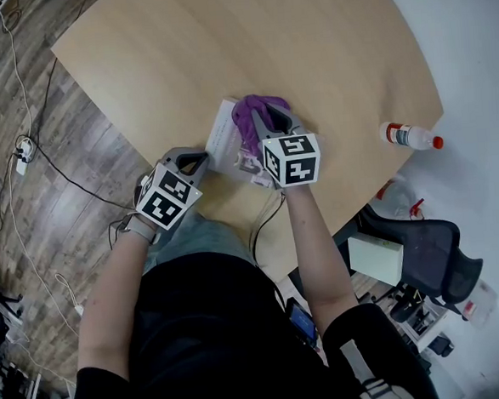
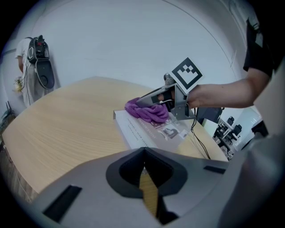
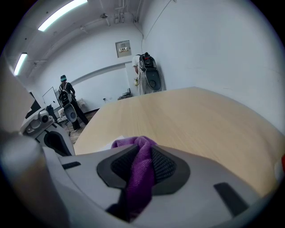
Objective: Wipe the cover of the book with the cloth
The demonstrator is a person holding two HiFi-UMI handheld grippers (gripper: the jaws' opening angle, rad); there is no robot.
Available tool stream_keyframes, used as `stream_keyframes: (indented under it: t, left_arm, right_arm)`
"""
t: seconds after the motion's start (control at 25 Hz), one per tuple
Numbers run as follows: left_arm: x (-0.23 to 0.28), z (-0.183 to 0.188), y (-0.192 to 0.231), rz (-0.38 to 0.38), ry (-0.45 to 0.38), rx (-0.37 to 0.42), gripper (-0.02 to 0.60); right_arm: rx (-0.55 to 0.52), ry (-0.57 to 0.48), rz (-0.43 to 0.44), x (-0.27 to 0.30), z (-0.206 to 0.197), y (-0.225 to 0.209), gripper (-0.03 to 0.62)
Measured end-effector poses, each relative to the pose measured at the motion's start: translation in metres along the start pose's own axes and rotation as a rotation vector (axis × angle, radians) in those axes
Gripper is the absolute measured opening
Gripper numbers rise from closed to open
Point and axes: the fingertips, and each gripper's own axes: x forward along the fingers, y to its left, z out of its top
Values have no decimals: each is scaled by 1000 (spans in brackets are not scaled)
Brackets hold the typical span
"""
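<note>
Head view: wipe seemingly midway, right tool [image 1: 269, 116] clamped on cloth [image 1: 245, 118] atop book [image 1: 221, 138], nearer cover perhaps left, left tool [image 1: 193, 162] closed empty alongside.

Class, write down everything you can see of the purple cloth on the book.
The purple cloth looks like soft, fuzzy fabric, bunched into folds. The right gripper is shut on it, with a pinched strip running up between the jaws. Its loose bulk rests on the cover of the pale book, which lies flat on the wooden table.
</note>
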Motion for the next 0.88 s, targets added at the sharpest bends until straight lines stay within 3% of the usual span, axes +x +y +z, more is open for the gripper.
stream_keyframes:
  t: [0.48, 0.88]
  left_arm:
    - [0, 0, 0, 18, 5, 7, 21]
    - [1, 0, 1, 22, 9, 9, 21]
  right_arm:
    - [16, -14, -49, -21, -16, -18, 94]
    - [8, -3, -51, -36, -35, -4, 89]
